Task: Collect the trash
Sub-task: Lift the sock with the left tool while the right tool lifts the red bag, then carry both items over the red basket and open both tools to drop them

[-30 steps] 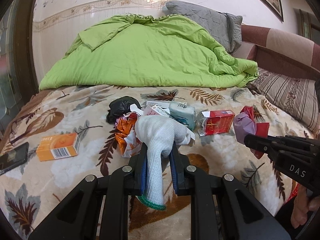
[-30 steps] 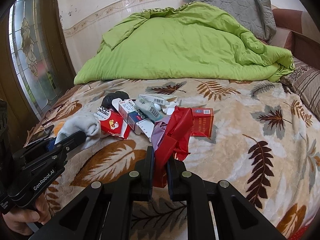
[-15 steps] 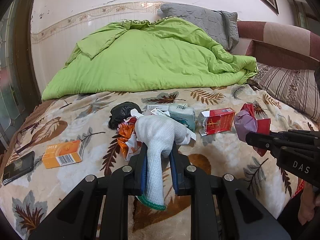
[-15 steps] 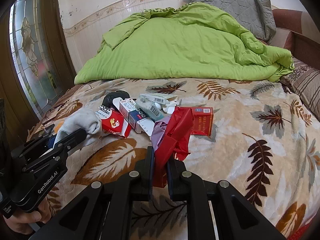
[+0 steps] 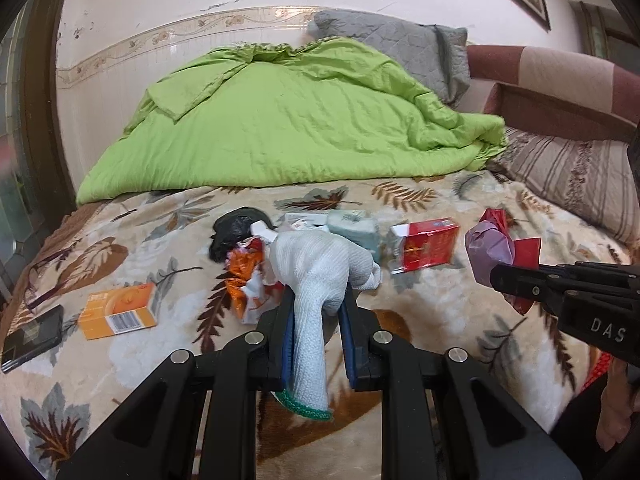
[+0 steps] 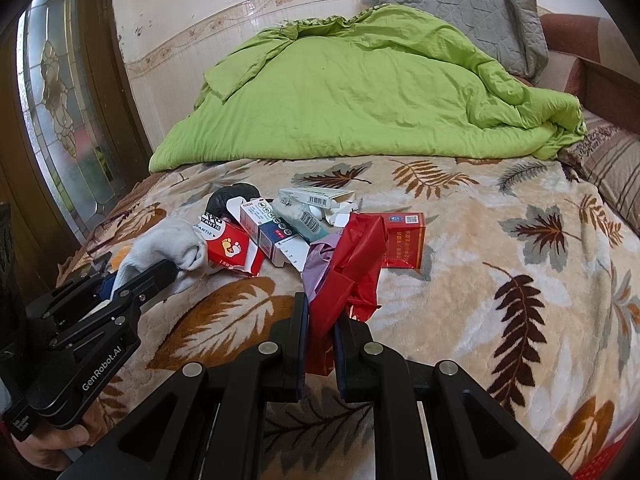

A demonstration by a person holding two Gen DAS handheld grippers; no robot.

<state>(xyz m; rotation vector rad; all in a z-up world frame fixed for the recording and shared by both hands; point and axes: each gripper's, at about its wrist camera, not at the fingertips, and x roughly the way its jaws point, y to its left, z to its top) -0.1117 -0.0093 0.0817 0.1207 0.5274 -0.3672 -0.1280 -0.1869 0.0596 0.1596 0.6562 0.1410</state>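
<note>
Closest to me, the left gripper (image 5: pixel 316 320) is squeezed shut on a white knitted glove (image 5: pixel 316 280), which hangs down between its fingers. The right gripper (image 6: pixel 320 320) is pinched tight on a red plastic bag (image 6: pixel 352 264), with a bit of purple plastic (image 6: pixel 318 260) bunched up beside it. I think the red bag is where the trash goes, but it is crumpled and I cannot see an open mouth.

So the job now looks like getting the glove into that bag. To do it well, the person should lift the bag so it hangs loose and opens a little, then bring the glove over the top and only let go once it is inside. Letting go early would drop it back on the leaf blanket (image 6: pixel 500 280).

A bit further off lies the rest of the trash in a heap: a red box (image 6: pixel 402 244), a foot-print packet (image 6: pixel 230 248), a white and blue box (image 6: pixel 266 228), a black lump (image 6: pixel 230 196), and an orange box (image 5: pixel 118 312) off by itself. Behind it all sits a green quilt (image 6: pixel 360 92).
</note>
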